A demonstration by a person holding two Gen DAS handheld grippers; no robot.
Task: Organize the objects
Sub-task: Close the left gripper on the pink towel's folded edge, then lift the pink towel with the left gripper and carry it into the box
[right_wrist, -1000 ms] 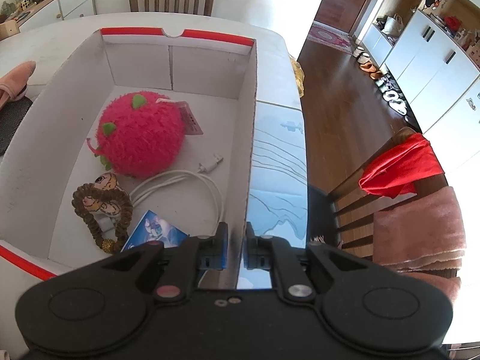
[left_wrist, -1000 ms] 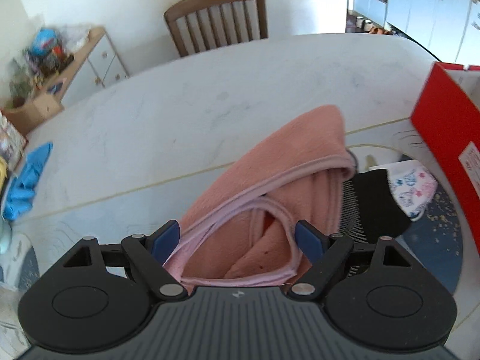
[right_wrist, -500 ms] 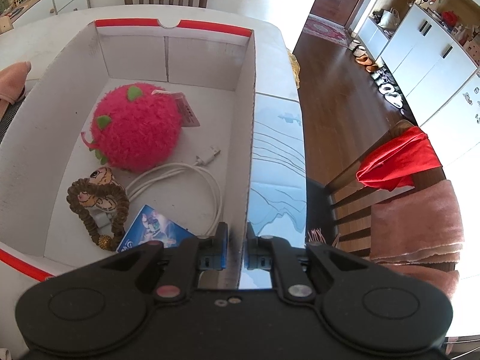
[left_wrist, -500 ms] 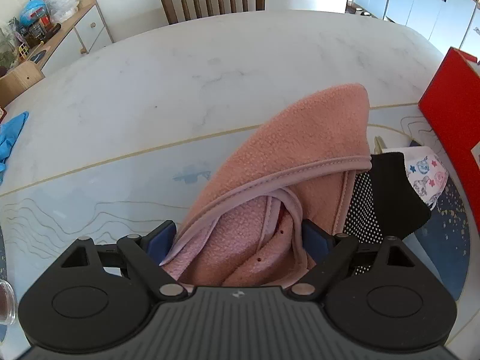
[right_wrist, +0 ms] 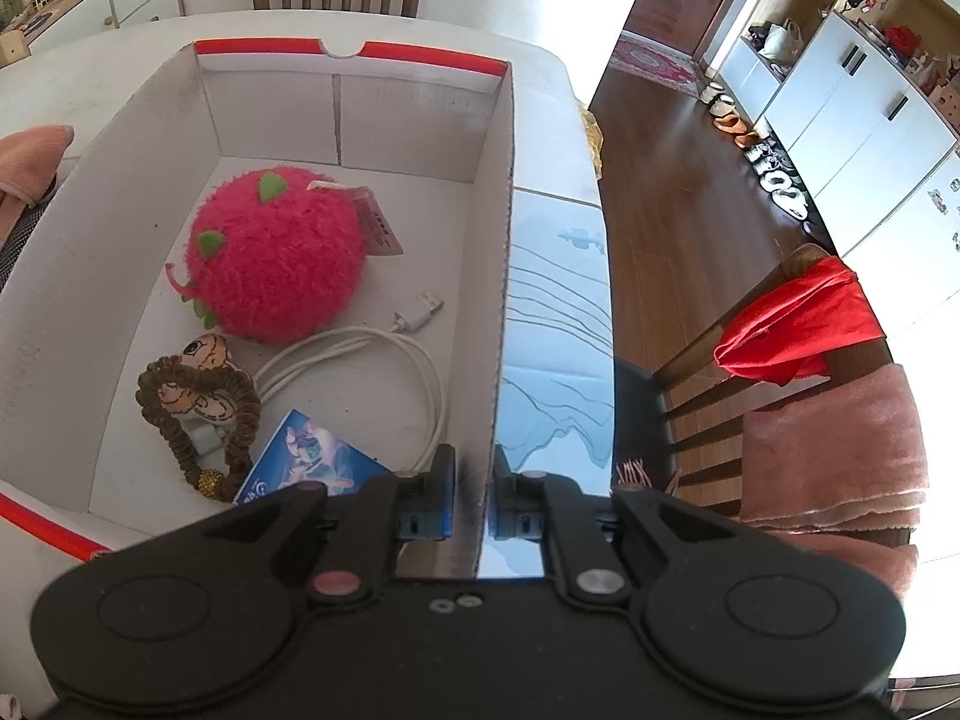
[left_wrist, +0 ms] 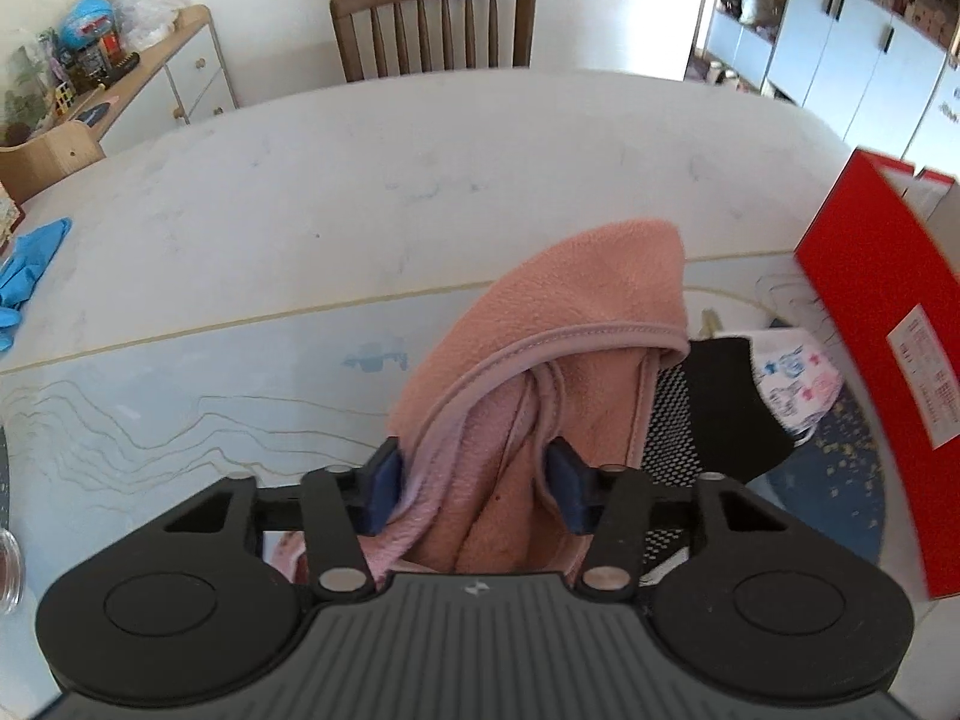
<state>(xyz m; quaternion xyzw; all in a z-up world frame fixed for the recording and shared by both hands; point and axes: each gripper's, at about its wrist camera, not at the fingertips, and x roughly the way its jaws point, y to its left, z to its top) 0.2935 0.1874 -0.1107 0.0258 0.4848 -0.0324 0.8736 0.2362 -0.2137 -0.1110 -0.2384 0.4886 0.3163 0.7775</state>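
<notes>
A pink fleece cloth (left_wrist: 576, 312) lies bunched on the white table (left_wrist: 360, 180). My left gripper (left_wrist: 474, 480) is closing its jaws on the cloth's near folds, and both blue pads press into the fabric. Beside the cloth lie a black mesh item (left_wrist: 720, 408) and a small patterned white cloth (left_wrist: 798, 384). My right gripper (right_wrist: 471, 498) is shut on the right wall (right_wrist: 501, 300) of the red and white box. Inside the box are a pink plush ball (right_wrist: 276, 258), a white cable (right_wrist: 372, 348), a monkey toy ringed by a bead bracelet (right_wrist: 192, 384) and a blue card (right_wrist: 306, 456).
The box's red outer side (left_wrist: 870, 312) stands right of the cloth. A blue glove (left_wrist: 30, 264) lies at the table's left edge. A wooden chair (left_wrist: 432, 24) stands beyond the table. Right of the box, a chair carries a red cloth (right_wrist: 798, 324) and a pink towel (right_wrist: 834, 438).
The left gripper's jaws have come in from wide apart and now squeeze the pink cloth, which bunches up between them. The right gripper holds the box wall as before.
</notes>
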